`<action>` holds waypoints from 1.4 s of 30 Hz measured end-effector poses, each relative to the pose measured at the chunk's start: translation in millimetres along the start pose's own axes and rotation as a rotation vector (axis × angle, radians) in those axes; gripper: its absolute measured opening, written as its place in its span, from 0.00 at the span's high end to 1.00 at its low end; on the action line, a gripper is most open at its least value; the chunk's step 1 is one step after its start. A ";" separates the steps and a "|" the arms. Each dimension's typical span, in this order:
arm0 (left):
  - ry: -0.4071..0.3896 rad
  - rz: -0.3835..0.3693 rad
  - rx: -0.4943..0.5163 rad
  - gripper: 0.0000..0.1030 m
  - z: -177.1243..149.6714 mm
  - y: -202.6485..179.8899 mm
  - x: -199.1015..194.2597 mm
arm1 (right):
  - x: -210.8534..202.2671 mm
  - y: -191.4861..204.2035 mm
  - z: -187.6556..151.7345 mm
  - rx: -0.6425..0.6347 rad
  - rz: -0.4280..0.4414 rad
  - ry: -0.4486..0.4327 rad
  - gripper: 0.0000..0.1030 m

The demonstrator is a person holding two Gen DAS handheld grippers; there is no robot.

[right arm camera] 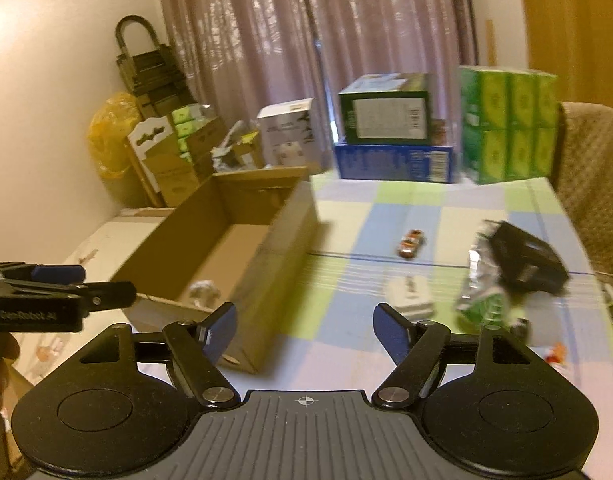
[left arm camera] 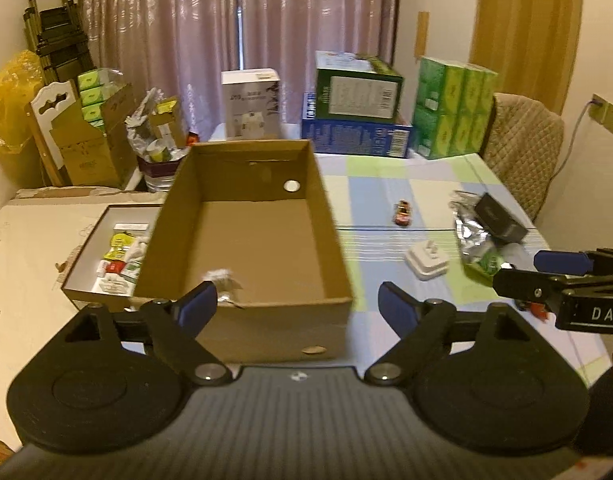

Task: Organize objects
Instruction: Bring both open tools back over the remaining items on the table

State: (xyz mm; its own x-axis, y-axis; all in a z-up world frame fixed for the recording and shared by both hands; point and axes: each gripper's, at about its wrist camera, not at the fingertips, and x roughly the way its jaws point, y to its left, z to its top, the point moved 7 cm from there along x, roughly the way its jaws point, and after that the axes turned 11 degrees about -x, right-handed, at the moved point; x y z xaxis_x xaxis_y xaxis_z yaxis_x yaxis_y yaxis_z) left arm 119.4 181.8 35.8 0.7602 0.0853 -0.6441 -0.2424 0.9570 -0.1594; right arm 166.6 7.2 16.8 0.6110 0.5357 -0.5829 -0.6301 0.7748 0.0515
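Both my tongs, left gripper (left arm camera: 296, 300) and right gripper (right arm camera: 304, 326), stood spread, empty. White adapter (right arm camera: 411, 298) lay beside cardboard box (left arm camera: 242, 216); its flat body risked slipping from the pads.

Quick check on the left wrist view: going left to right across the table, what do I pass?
White shallow tray of packets → open brown cardboard box → small red toy car → white square plug adapter → crumpled silver-green foil bag.
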 end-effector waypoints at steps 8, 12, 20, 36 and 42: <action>-0.003 -0.036 0.010 0.06 -13.9 -32.7 -6.0 | -30.3 -31.7 -28.1 0.058 -0.057 0.005 0.26; -0.011 -0.046 0.023 0.01 -19.0 -43.6 -8.0 | -39.8 -44.8 -44.5 0.081 -0.088 0.015 0.25; -0.006 -0.066 0.049 0.01 -25.6 -61.1 -3.7 | -52.6 -63.6 -70.5 0.124 -0.126 0.032 0.21; 0.036 -0.163 0.118 0.01 -50.1 -122.6 19.8 | -72.8 -131.9 -117.9 0.232 -0.259 0.040 0.19; 0.083 -0.182 0.139 0.01 -63.0 -146.2 51.7 | -66.4 -161.1 -131.6 0.281 -0.288 0.050 0.19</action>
State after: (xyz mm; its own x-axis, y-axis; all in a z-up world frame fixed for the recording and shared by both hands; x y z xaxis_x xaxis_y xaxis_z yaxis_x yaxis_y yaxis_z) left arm 156.2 28.9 -21.4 0.7304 -0.1100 -0.6741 -0.0161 0.9839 -0.1780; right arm 164.5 -197.3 -59.5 0.7148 0.2713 -0.6445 -0.2764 0.9562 0.0959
